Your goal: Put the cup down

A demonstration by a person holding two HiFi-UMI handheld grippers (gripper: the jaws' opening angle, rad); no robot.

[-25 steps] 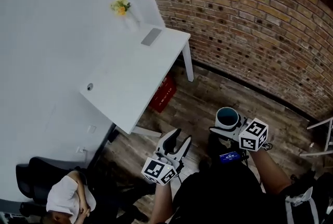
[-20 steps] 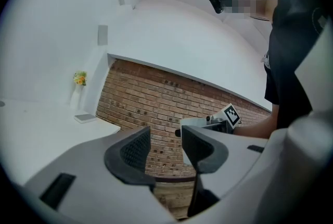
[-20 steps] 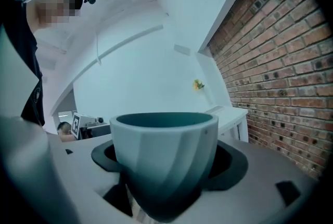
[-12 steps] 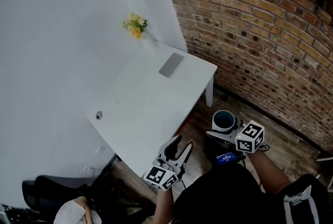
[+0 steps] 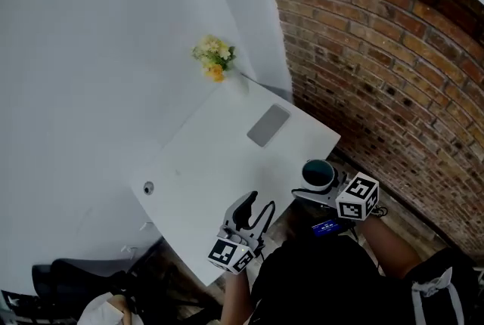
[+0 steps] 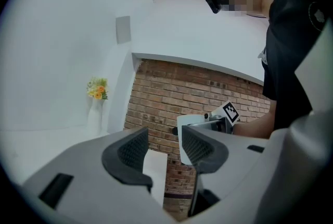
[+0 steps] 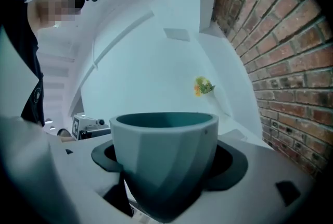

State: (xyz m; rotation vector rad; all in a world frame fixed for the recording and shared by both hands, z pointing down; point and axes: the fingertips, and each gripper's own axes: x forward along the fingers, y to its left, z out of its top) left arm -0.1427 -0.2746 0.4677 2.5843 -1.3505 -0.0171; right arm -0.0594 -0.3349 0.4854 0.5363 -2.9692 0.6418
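Note:
My right gripper [image 5: 314,189] is shut on a pale teal cup [image 5: 318,174], held upright by its lower body, at the near right edge of the white table [image 5: 219,165]. In the right gripper view the cup [image 7: 164,158] fills the space between the dark pads [image 7: 229,163]. My left gripper [image 5: 249,212] hovers over the table's near edge, its jaws open and empty; in the left gripper view its ribbed pads [image 6: 134,150] stand apart.
A grey flat rectangle [image 5: 268,125] lies on the table near a glass vase of yellow flowers [image 5: 215,60] at the far corner. A small round fitting [image 5: 148,187] sits at the table's left end. A brick wall [image 5: 378,74] rises on the right.
The view has swung closer to the table. Both grippers now sit at its near edge, and the cup has come from over the floor to the table's right edge.

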